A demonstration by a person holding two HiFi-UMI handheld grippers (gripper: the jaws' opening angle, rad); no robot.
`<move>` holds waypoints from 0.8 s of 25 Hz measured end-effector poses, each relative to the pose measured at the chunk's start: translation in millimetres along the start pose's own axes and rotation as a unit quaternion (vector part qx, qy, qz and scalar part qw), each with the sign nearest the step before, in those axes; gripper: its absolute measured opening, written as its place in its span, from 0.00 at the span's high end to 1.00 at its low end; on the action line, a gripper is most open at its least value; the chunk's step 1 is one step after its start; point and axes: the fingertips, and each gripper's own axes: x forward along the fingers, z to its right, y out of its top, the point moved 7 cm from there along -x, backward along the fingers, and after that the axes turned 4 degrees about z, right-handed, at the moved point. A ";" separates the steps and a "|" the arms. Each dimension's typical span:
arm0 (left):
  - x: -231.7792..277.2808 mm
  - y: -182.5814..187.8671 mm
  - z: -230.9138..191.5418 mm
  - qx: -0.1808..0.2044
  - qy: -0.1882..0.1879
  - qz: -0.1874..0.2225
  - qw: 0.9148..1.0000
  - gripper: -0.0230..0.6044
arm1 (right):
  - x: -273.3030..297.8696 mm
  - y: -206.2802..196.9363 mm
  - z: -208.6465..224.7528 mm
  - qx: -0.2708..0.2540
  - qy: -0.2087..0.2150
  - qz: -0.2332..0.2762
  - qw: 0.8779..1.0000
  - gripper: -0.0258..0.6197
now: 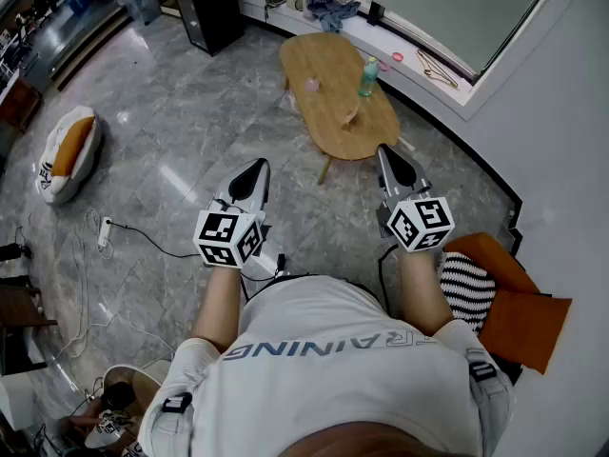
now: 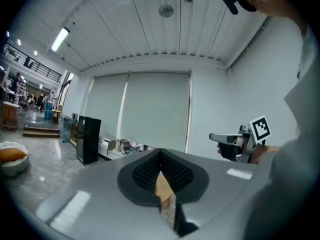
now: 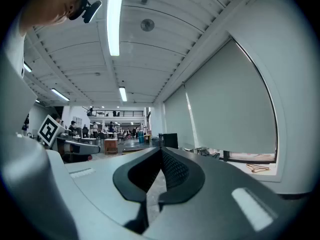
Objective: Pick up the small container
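Observation:
The small pink container (image 1: 311, 85) stands on the left part of an oval wooden table (image 1: 333, 122) ahead of me, with a green bottle (image 1: 368, 76) to its right. Both grippers are held low in front of my body, well short of the table. My left gripper (image 1: 257, 166) is shut and holds nothing; in its own view the pads (image 2: 150, 170) meet at the tip, and a strip of the wooden table (image 2: 164, 186) shows between them lower down. My right gripper (image 1: 385, 150) is shut and empty too, its pads (image 3: 172, 169) closed together.
A black cabinet (image 1: 209, 8) stands at the far left of the window ledge (image 1: 428, 74), which carries clothes and hangers. A white-and-orange cushion (image 1: 65, 153) and a power strip with cables (image 1: 105, 231) lie on the marble floor. An orange seat with a striped pillow (image 1: 466, 288) is at my right.

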 end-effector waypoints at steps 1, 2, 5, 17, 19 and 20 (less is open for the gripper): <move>-1.0 -0.1 -2.1 0.001 -0.001 -0.001 1.000 0.96 | 1.8 -0.9 -3.6 -0.001 0.001 -0.001 1.000 0.94; -2.1 -0.3 -4.2 0.001 -0.002 -0.003 1.000 0.96 | 3.5 -2.0 -7.1 -0.003 0.003 -0.003 1.000 0.94; -6.2 -1.4 -10.7 0.000 -0.003 -0.005 1.000 0.96 | 6.6 -6.0 -14.6 -0.003 0.003 -0.008 1.000 0.94; -40.9 -3.0 -47.3 -0.005 0.004 -0.006 1.000 0.96 | 18.7 -15.6 -49.2 0.000 -0.021 0.009 1.000 0.94; -49.5 -4.0 -59.4 -0.006 0.005 -0.007 1.000 0.96 | 23.8 -17.3 -60.4 -0.007 -0.024 0.017 1.000 0.94; -53.5 -4.8 -65.7 -0.006 0.006 -0.007 1.000 0.96 | 27.2 -19.6 -66.3 -0.008 -0.023 0.017 1.000 0.94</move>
